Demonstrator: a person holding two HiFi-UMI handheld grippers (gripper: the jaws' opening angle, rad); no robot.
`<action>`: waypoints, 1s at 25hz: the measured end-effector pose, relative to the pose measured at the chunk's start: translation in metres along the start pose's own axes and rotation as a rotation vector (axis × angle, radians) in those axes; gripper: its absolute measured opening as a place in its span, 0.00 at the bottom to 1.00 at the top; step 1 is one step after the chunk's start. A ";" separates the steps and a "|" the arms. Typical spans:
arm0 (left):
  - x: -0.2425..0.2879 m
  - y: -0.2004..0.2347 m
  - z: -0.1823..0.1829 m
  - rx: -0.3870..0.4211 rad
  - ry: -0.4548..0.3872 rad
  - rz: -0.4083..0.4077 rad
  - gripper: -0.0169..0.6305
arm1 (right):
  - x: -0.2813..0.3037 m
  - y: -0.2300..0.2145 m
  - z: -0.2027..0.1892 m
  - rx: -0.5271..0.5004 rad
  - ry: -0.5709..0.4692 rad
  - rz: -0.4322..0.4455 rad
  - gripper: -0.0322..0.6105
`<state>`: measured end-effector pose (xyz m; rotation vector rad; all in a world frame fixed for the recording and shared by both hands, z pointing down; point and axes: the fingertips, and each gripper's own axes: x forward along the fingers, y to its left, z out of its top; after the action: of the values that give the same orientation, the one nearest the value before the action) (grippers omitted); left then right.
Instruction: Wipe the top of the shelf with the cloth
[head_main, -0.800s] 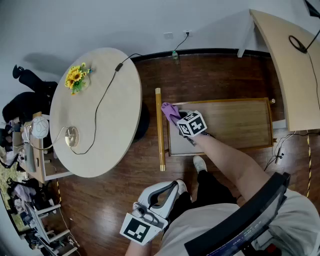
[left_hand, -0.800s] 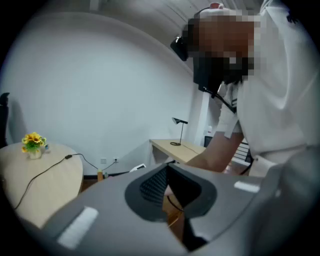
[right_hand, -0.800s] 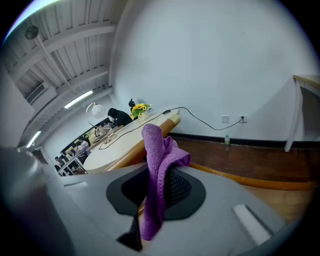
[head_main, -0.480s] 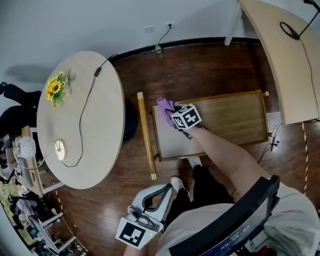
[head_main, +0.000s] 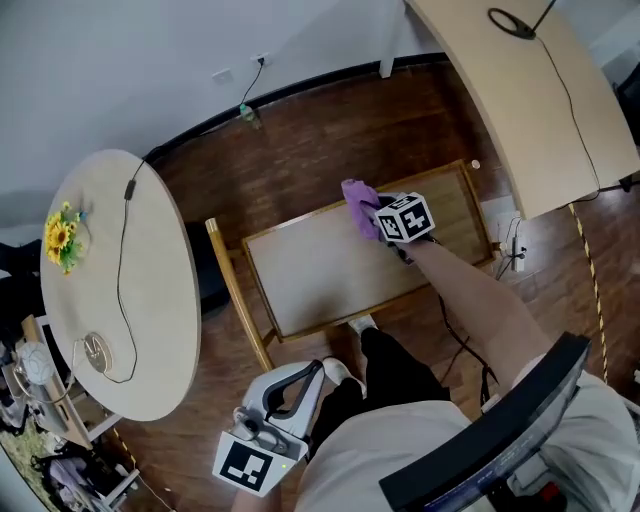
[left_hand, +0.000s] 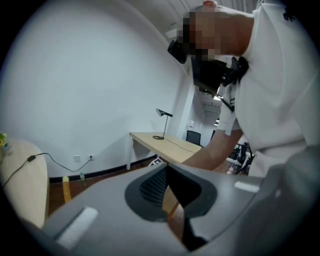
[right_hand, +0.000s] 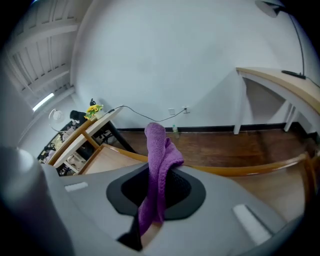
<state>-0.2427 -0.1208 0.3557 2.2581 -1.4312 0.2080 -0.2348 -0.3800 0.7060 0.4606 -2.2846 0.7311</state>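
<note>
The left claw (left_hand: 167, 195) hangs low by the person's body, jaws together on nothing. On the wooden shelf (head_main: 310, 275), the purple cloth (head_main: 358, 196) rests at the far edge, pinched in the right claw (head_main: 386, 226).

In the head view the right gripper (head_main: 386, 222) has its jaws hidden under its own marker cube, which also covers the near end of the cloth (head_main: 357, 196); whether the cloth touches the shelf (head_main: 300, 280) cannot be told. The person's arm (head_main: 470, 300) covers the shelf's lower right rim. A bottle-like thing (head_main: 246, 112) by the wall, upper left, is too small to name. The desk (head_main: 520, 90) is cut by the top edge
</note>
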 end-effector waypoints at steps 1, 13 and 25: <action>0.005 -0.002 0.000 0.005 0.007 -0.015 0.06 | -0.012 -0.021 -0.004 0.008 -0.001 -0.030 0.13; 0.021 -0.015 0.000 0.032 0.029 -0.083 0.06 | -0.154 -0.232 -0.040 0.038 0.105 -0.437 0.13; -0.015 -0.015 -0.012 0.007 -0.008 -0.031 0.06 | -0.085 -0.016 0.000 0.062 -0.080 -0.078 0.13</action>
<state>-0.2350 -0.0978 0.3565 2.2875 -1.4008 0.1947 -0.1667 -0.3826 0.6526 0.6150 -2.3093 0.7584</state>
